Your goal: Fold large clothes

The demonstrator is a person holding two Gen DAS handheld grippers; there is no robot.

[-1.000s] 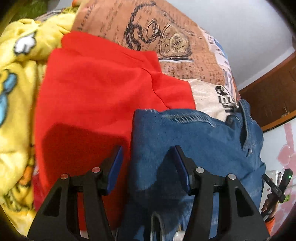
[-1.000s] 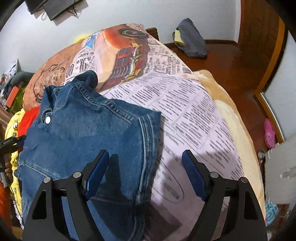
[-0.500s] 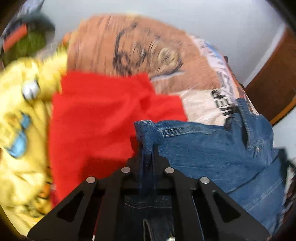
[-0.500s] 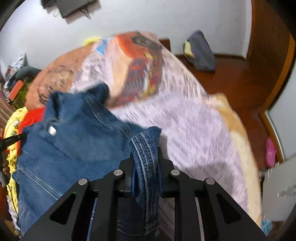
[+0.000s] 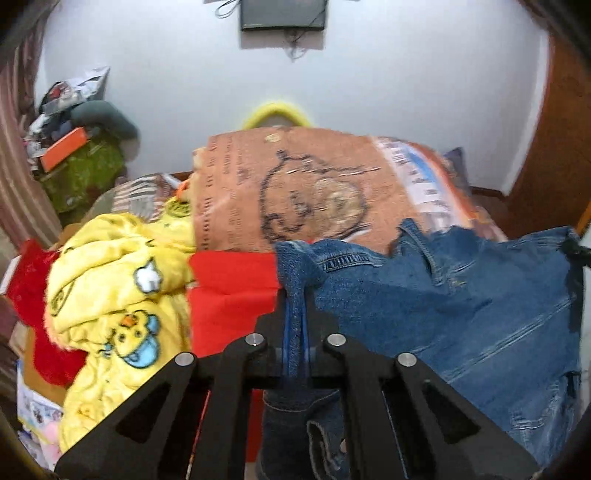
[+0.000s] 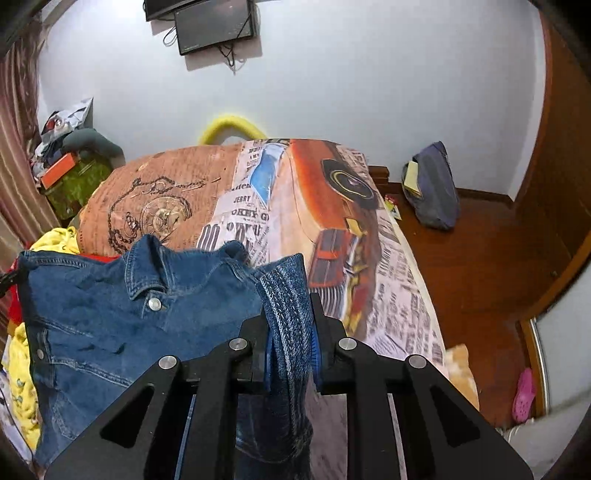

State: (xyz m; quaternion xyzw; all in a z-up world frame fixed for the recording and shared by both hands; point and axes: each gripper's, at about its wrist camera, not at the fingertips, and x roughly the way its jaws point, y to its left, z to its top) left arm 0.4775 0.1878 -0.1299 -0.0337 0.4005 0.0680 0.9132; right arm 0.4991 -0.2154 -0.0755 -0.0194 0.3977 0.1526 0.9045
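Denim jacket (image 6: 110, 325) stretched between both tools, left tool (image 5: 295, 328) and right tool (image 6: 290, 332) each clamped on its edge.

Pale wall (image 6: 332, 74) with a dark mounted screen (image 6: 216, 27), glossy red-brown wooden floor (image 6: 480, 258), newsprint-patterned bed (image 6: 399, 295)

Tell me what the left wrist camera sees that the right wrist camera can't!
Only the left wrist view shows the yellow fleece blanket's duck print, the fuzzy red cloth beside it, and the left gripper shut on the jacket's edge.

Only the right wrist view shows the blue-grey bag on the wooden floor, the pink clog, and the right gripper shut on a denim fold.

Both show the blue denim jacket, the newspaper-print bedspread, and the wall-mounted black screen.
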